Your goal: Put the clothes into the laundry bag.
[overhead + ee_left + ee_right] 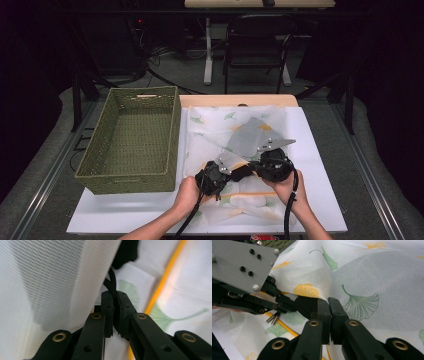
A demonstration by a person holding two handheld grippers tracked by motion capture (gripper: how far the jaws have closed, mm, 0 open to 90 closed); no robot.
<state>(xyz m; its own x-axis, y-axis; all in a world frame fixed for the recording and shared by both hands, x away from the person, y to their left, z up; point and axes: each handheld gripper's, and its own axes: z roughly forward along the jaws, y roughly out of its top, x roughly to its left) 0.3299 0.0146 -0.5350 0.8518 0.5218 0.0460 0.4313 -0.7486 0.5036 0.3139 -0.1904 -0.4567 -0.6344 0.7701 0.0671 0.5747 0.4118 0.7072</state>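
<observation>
Both grippers are clamped on the same sheer cloth [235, 145], white mesh printed with green and yellow ginkgo leaves and a yellow stripe along a hem. It lies spread over the right half of the white bench [320, 150], from the far edge down to near the front edge, and is bunched and lifted in the middle where the grippers meet.

Left gripper [227, 172]: held in the person's left hand [187, 195], near the front edge of the bench, roughly centre. In the left gripper view its jaws are closed together with a fold of the cloth running up between the pads [108, 307], so it's pinching fabric. Dark cables show just beyond the tips.

Right gripper [252, 169]: held in the right hand [285, 187], just beside the left gripper, tips pointing toward it. In the right gripper view the jaws are shut tight, with a pinch of cloth at the tips; mesh drapes away to the right. The left gripper's grey three-cornered plate [242, 265] and black body sit close at the left of that view.

Woven green basket [135, 140]: on the left half of the bench, long side running front to back, its right wall just beside the cloth's left edge. Can't tell if they touch.

Beyond the far edge: a dark chair [255, 45] on the floor
</observation>
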